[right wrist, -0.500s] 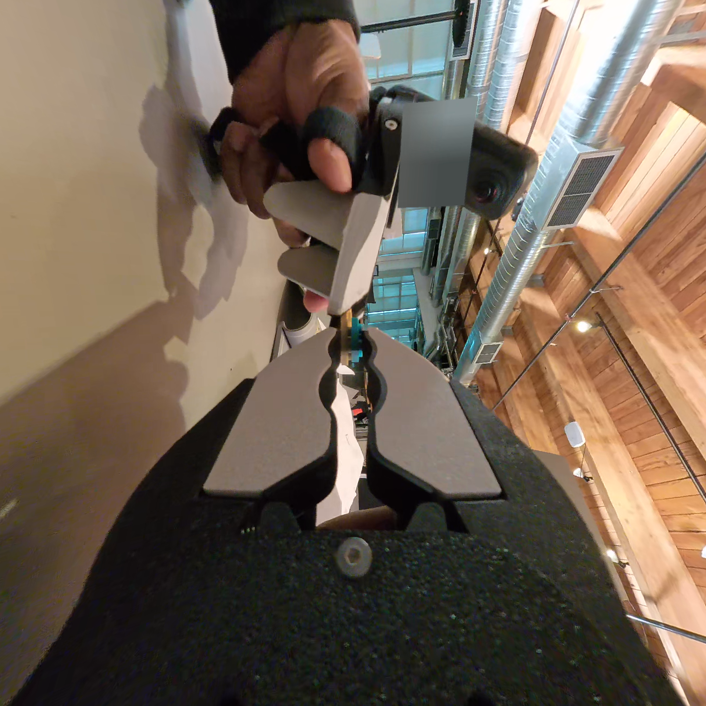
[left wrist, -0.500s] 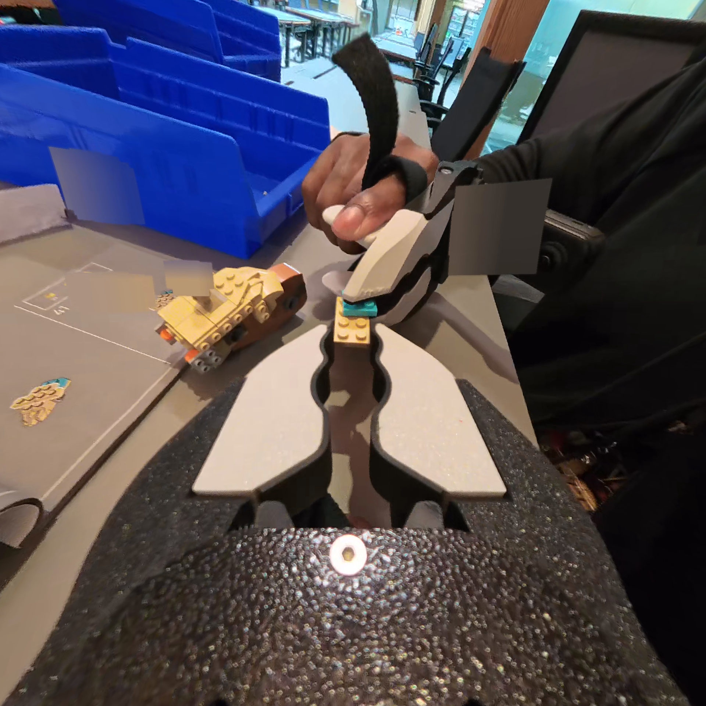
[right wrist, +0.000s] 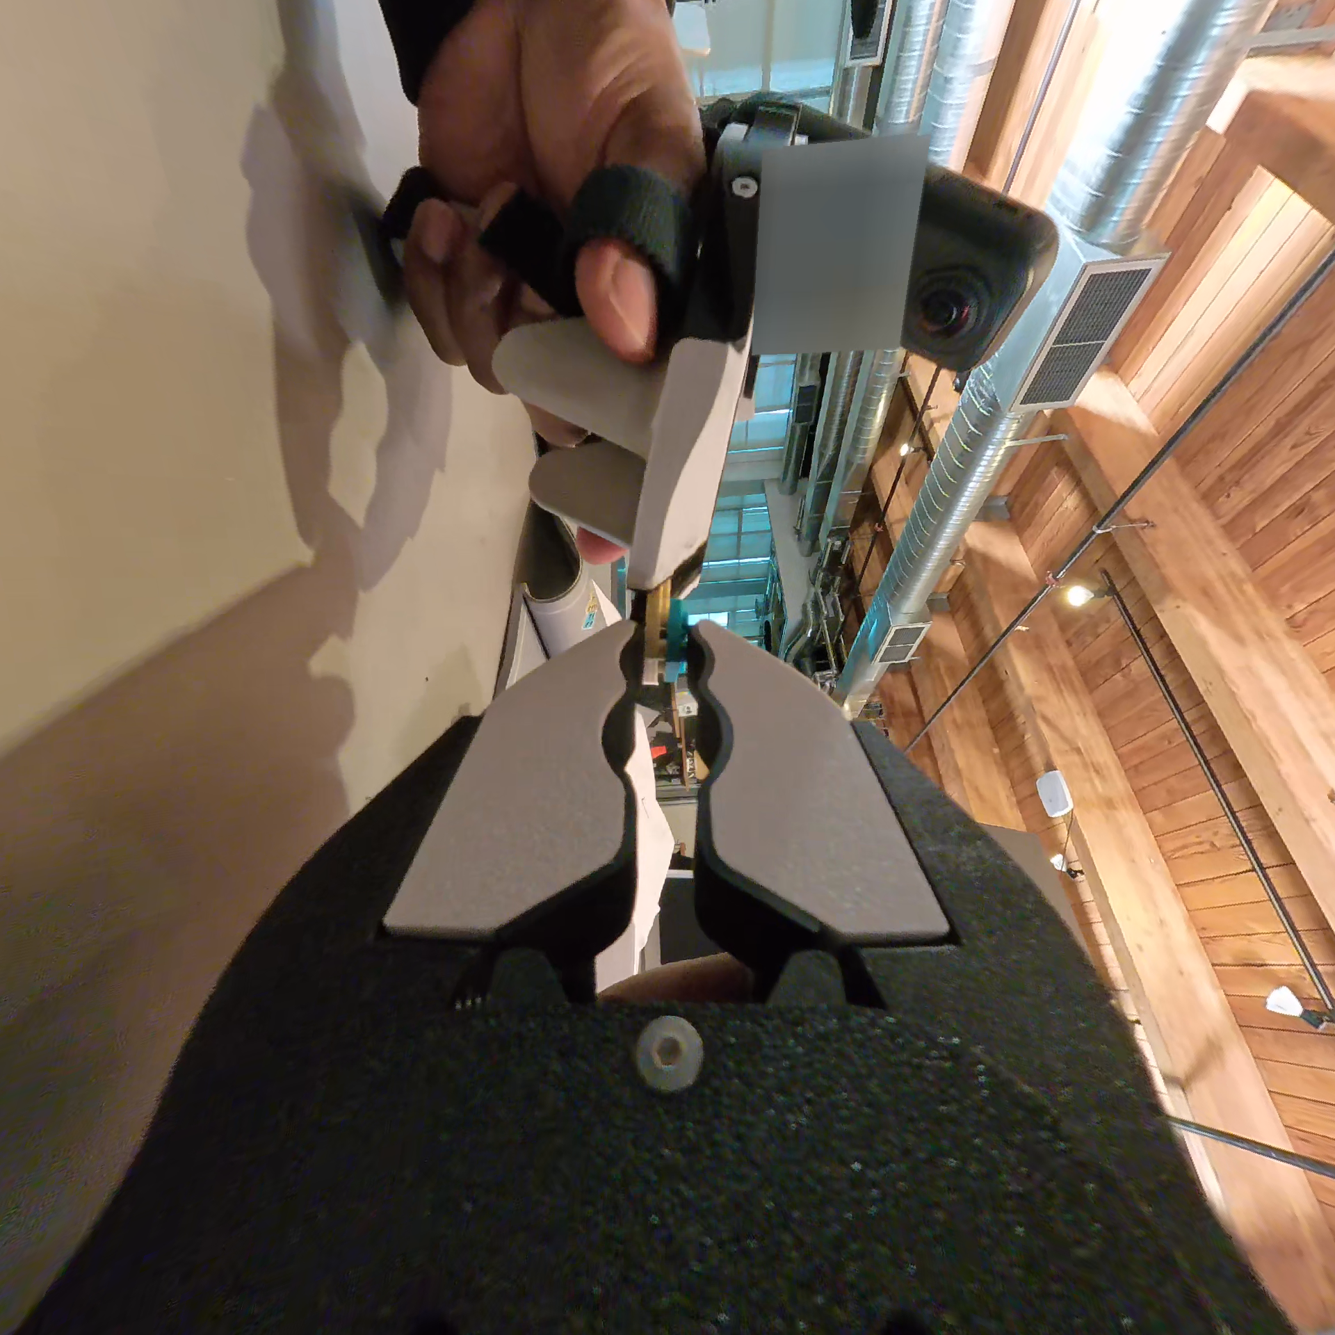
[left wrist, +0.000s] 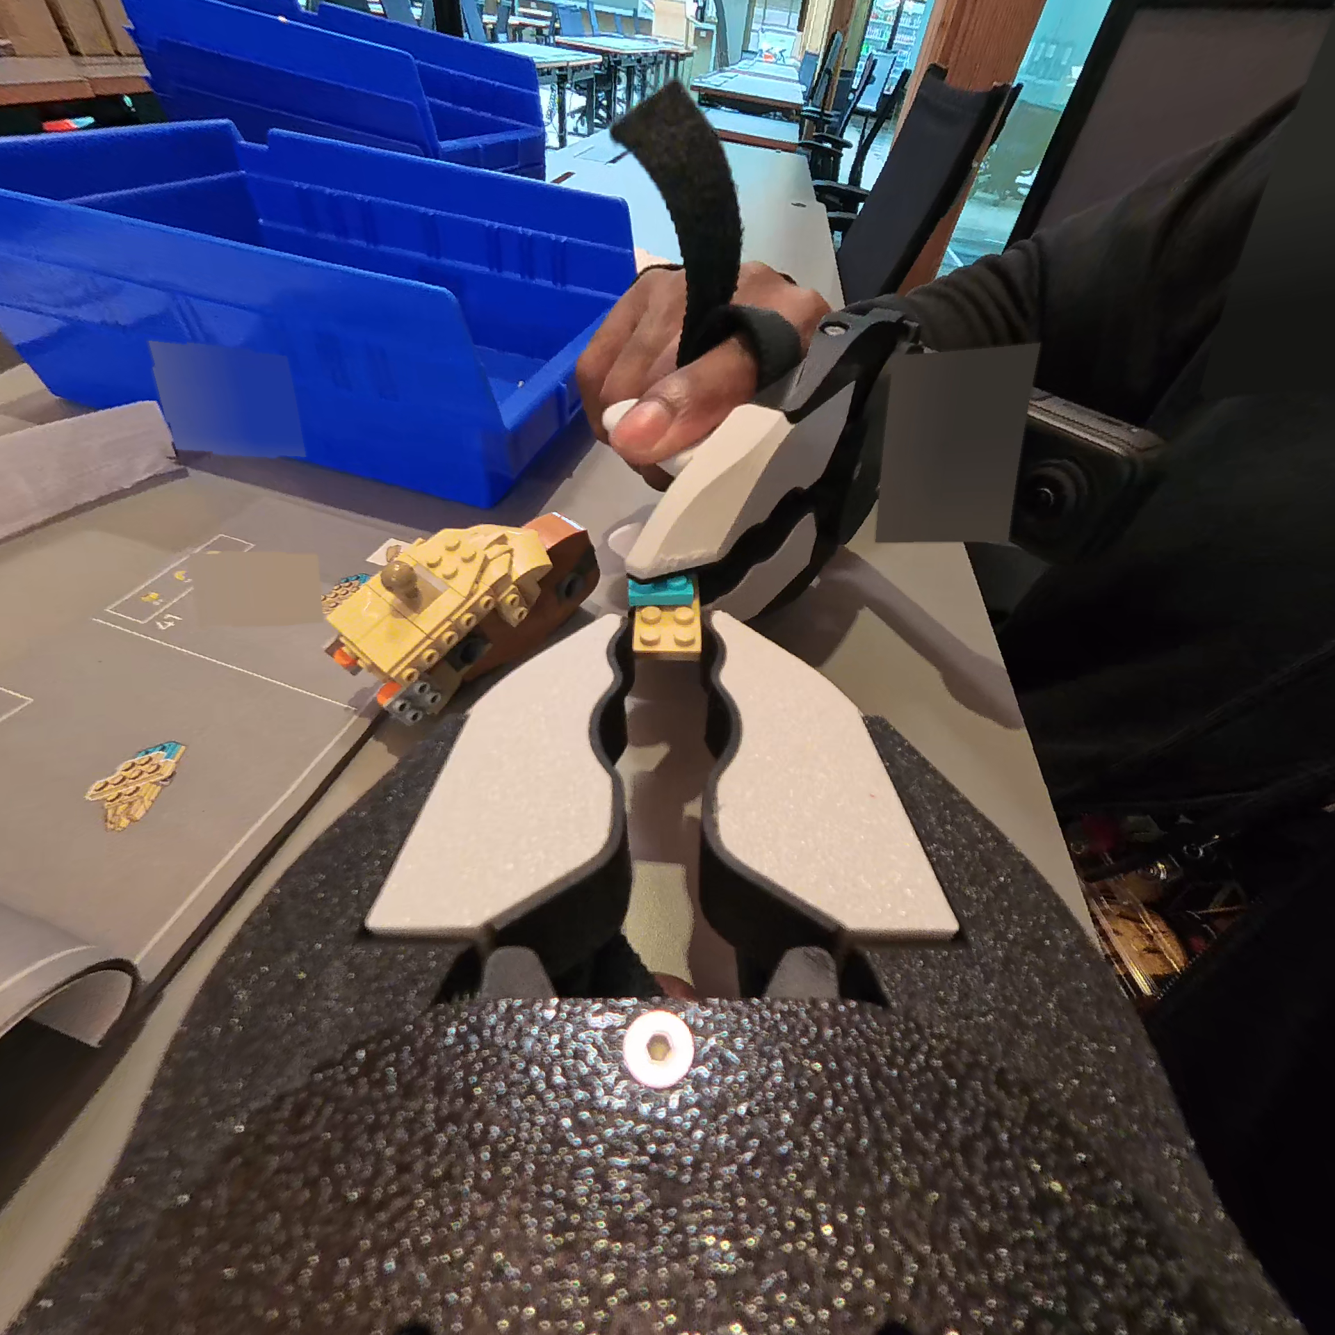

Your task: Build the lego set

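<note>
My left gripper (left wrist: 666,627) is shut on a tan two-by-two plate (left wrist: 668,632), gripped by its sides and held above the table. My right gripper (left wrist: 686,585) reaches in from the upper right and is shut on a small teal plate (left wrist: 661,592) that lies on the tan plate's far end. In the right wrist view my right gripper (right wrist: 661,643) clamps the teal plate (right wrist: 677,639) against the tan plate (right wrist: 656,614), both seen edge-on. The left gripper (right wrist: 661,578) meets it from above, held by a hand.
A partly built tan and brown lego model (left wrist: 462,607) lies on the grey table (left wrist: 888,650) left of the grippers. An open instruction booklet (left wrist: 180,722) is at the left. Blue bins (left wrist: 325,303) stand behind. A dark sleeve (left wrist: 1156,433) fills the right. My two grippers' fingertips are within a few centimetres of each other.
Almost nothing. Both grippers keep their hold on the stacked plates; the pair has shifted very slightly in view.
</note>
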A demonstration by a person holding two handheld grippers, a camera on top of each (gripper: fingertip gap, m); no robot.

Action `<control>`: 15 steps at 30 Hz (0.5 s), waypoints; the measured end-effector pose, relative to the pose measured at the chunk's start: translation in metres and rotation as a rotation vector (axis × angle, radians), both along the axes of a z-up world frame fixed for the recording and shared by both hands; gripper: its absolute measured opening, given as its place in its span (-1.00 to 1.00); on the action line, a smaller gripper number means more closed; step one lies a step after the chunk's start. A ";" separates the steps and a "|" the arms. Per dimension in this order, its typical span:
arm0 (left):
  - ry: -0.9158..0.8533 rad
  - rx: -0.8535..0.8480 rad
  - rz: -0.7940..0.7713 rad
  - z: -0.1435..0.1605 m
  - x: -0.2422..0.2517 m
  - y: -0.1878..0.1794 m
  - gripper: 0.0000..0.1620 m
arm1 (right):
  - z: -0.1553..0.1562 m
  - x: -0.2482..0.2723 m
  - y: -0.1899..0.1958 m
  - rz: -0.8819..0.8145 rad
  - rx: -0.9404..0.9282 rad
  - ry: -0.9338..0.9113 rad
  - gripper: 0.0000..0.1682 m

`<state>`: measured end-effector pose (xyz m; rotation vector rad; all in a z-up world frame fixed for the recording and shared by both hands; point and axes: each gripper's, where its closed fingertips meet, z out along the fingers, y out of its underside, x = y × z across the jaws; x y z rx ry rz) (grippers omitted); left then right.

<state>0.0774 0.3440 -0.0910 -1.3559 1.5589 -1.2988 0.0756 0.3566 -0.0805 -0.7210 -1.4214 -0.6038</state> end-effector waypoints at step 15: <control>-0.036 0.026 0.028 0.004 0.002 0.002 -0.79 | 0.004 0.002 0.001 -0.016 0.036 -0.002 -0.88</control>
